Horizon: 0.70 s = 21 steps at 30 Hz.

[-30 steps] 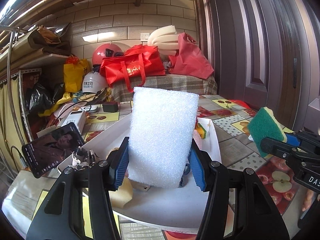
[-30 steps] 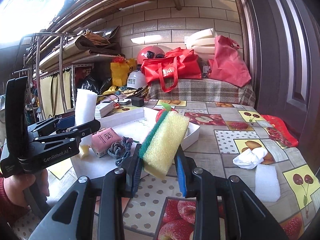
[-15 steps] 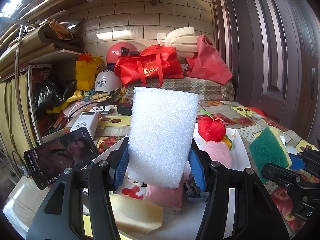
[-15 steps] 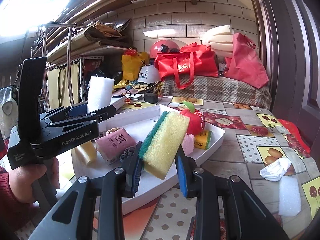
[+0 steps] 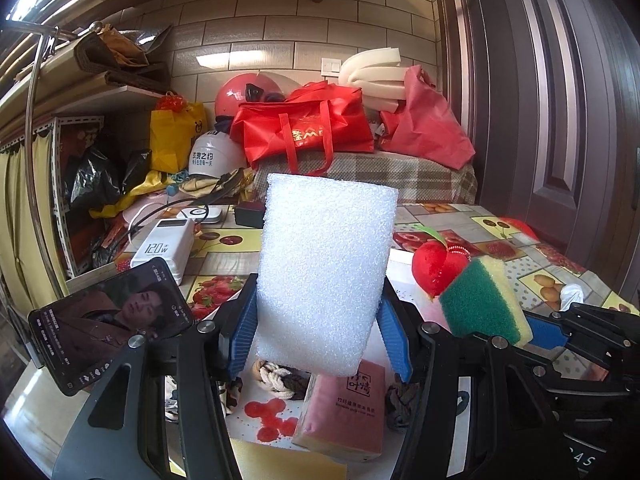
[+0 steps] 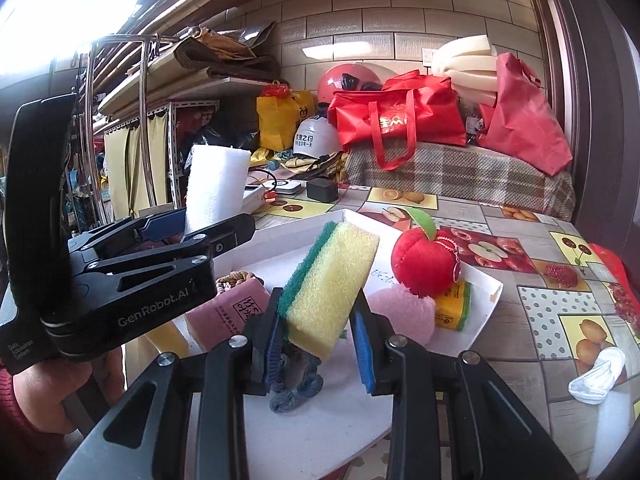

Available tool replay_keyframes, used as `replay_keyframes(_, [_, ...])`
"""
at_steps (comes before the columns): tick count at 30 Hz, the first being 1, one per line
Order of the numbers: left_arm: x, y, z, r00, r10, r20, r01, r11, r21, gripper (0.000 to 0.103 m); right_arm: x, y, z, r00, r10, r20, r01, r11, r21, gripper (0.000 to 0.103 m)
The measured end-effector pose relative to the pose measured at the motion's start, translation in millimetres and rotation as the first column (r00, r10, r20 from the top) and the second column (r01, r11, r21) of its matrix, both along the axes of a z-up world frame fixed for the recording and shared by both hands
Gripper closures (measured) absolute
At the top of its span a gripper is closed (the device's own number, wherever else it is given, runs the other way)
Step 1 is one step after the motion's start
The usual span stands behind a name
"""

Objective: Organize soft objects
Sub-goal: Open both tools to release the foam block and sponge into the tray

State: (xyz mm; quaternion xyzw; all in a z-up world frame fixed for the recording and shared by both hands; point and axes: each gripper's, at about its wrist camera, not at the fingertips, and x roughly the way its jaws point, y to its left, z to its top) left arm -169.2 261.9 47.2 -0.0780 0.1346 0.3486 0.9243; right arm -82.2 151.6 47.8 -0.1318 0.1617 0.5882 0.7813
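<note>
Here the left gripper (image 5: 318, 340) is clamped on an upright white foam block (image 5: 326, 272), its blue pads pressing the block's lower sides. The right gripper (image 6: 320, 344) stands narrower and pinches a yellow sponge with a green scouring face (image 6: 330, 280), tilted up to the right. Both hang above the white tray (image 6: 340, 432), which already carries a pink tissue pack (image 5: 344, 412), a red plush apple (image 6: 426, 266), a pink puff (image 6: 404, 314), a knotted rope (image 5: 280, 376) and a yellow foam piece (image 5: 280, 462). The tray's right corner (image 6: 494, 290) sits near bare patterned tablecloth (image 6: 532, 320), where a crumpled white cloth (image 6: 596, 376) lies well apart. A phone (image 5: 112, 320) stands close on the left.
</note>
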Motion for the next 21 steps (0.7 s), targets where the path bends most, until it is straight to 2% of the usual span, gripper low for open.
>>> replay_keyframes(3, [0, 6, 0, 1.000, 0.006, 0.006, -0.006, 1.000, -0.022, 0.048, 0, 10, 0, 1.000, 0.010, 0.010, -0.010, 1.000, -0.007, 0.072])
replay_keyframes(7, [0, 22, -2, 1.000, 0.022, 0.009, -0.021, 0.996, -0.090, 0.047, 1, 20, -1, 1.000, 0.023, 0.018, -0.022, 1.000, -0.022, 0.072])
replay_keyframes(11, [-2, 29, -4, 0.999, 0.041, 0.013, -0.039, 0.990, -0.133, 0.048, 4, 28, -3, 0.999, 0.035, -0.004, -0.035, 0.998, -0.056, 0.069])
replay_keyframes(13, [-1, 27, -4, 0.999, 0.046, 0.009, -0.045, 0.991, -0.128, 0.041, 7, 30, -4, 0.999, 0.042, -0.019, -0.043, 0.996, -0.073, 0.063])
replay_keyframes(14, [-1, 25, -4, 0.999, 0.051, 0.007, -0.050, 0.992, -0.118, 0.029, 6, 30, -4, 0.999, 0.031, -0.013, -0.032, 0.997, -0.071, 0.049])
replay_keyframes(15, [0, 23, -3, 0.998, 0.055, 0.005, -0.054, 0.993, -0.106, 0.012, 5, 28, -3, 1.000, 0.021, -0.003, -0.021, 0.998, -0.063, 0.025])
replay_keyframes(16, [0, 21, -3, 0.998, 0.061, 0.001, -0.061, 0.994, -0.091, 0.004, 3, 26, -2, 1.000, 0.018, 0.006, -0.018, 0.998, -0.052, 0.016])
replay_keyframes(17, [1, 17, -2, 0.998, 0.067, -0.002, -0.067, 0.995, -0.072, 0.000, 1, 24, -1, 1.000, 0.017, 0.016, -0.017, 0.999, -0.041, 0.012])
replay_keyframes(19, [2, 10, -2, 0.997, 0.071, -0.009, -0.071, 0.997, -0.032, 0.000, -2, 21, 0, 0.999, 0.016, 0.035, -0.015, 1.000, -0.027, 0.009])
replay_keyframes(20, [2, 7, -1, 0.997, 0.071, -0.011, -0.071, 0.997, -0.013, 0.000, -3, 21, 0, 0.999, 0.014, 0.043, -0.013, 1.000, -0.024, 0.000])
replay_keyframes(21, [1, 5, 0, 0.997, 0.072, -0.005, -0.072, 0.997, 0.000, 0.000, -3, 21, 0, 0.999, 0.006, 0.052, -0.005, 1.000, -0.023, 0.000])
